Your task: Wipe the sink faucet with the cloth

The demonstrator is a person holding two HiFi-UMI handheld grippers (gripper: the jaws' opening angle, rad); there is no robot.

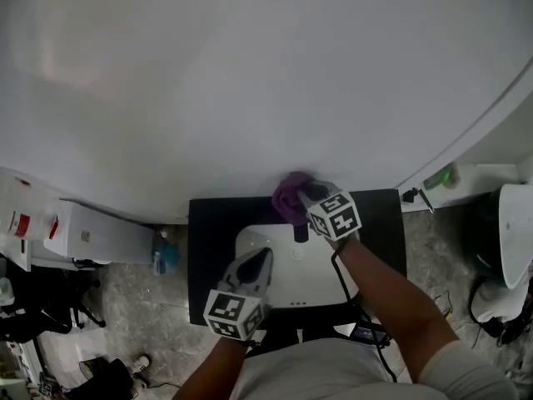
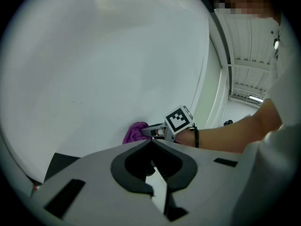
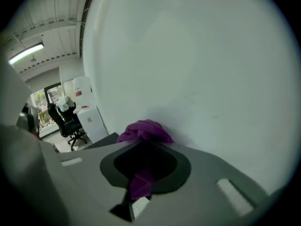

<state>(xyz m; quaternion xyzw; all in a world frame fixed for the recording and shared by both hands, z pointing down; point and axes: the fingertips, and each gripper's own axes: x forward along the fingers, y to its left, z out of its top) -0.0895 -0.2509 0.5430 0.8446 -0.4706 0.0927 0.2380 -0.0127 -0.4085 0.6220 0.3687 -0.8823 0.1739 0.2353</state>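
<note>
A purple cloth [image 1: 287, 197] is bunched against the white wall at the back of the white sink [image 1: 312, 283]. My right gripper [image 1: 301, 192] is shut on it; in the right gripper view the cloth [image 3: 143, 131] bulges past the jaw tips and hangs between the jaws. A short dark piece [image 1: 301, 233] under the cloth looks like the faucet, mostly covered. My left gripper [image 1: 260, 257] hovers over the sink's left half, shut and holding nothing. From the left gripper view the cloth [image 2: 135, 132] and the right gripper [image 2: 153, 132] show ahead at the wall.
The sink sits in a black counter [image 1: 212, 232] against the wall. A white cabinet [image 1: 92, 236] and a blue bottle [image 1: 164, 257] stand on the floor to the left. A white ledge with a green item [image 1: 441, 176] lies at the right.
</note>
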